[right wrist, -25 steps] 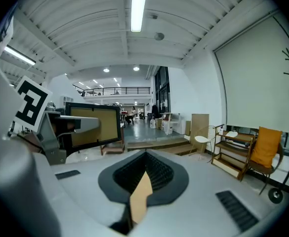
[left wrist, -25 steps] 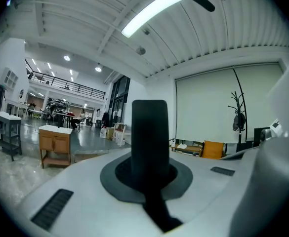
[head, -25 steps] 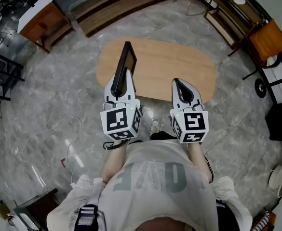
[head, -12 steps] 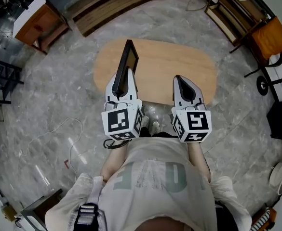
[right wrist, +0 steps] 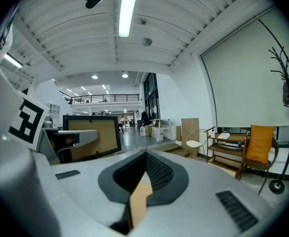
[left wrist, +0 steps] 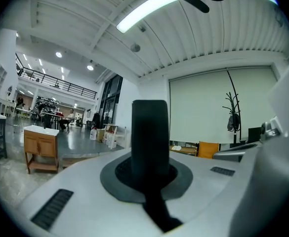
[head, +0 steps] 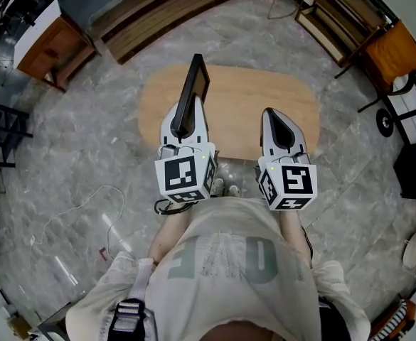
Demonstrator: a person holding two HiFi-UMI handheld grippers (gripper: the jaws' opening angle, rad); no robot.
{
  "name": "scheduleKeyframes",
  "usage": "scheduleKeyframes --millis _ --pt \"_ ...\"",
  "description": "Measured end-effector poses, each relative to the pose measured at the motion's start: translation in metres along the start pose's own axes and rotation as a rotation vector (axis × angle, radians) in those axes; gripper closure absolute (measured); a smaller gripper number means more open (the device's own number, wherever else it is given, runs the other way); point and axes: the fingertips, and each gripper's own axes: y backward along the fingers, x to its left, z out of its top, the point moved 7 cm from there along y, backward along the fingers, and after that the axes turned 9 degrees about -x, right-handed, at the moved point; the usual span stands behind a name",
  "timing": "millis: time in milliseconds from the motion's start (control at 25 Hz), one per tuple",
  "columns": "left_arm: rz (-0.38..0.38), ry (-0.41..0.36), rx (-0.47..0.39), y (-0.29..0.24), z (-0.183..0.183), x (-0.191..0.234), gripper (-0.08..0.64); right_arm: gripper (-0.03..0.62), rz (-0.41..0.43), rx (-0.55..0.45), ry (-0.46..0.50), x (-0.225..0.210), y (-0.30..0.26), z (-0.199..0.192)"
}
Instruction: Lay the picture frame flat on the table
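L gripper (head: 185, 123) was clamped on the lower edge of the picture frame (head: 194, 87), keeping it upright over the left part of the table (head: 257, 98), prob. ready to tip it flat, w/ R gripper (head: 274, 119) closed, empty alongside.

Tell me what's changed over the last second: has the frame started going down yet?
Not yet. The left gripper has carried the picture frame slightly forward and to the right over the table, and the right gripper has drifted the same way. Nothing was let go: the left jaws stay clamped on the frame, which still stands on edge, and the right jaws stay together and empty.
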Motion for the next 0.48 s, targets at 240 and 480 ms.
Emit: scheduleKeyframes --millis 240,480 --pt "-0.017 -0.019 -0.009 -0.012 -0.001 0.005 0.541 0.586 -0.024 -0.019 -0.004 -0.005 -0.014 -0.001" --pt "-0.023 -0.040 0.021 -0.028 -0.015 0.017 0.541 0.586 -0.029 0.000 -0.023 -0.009 -0.031 -0.011"
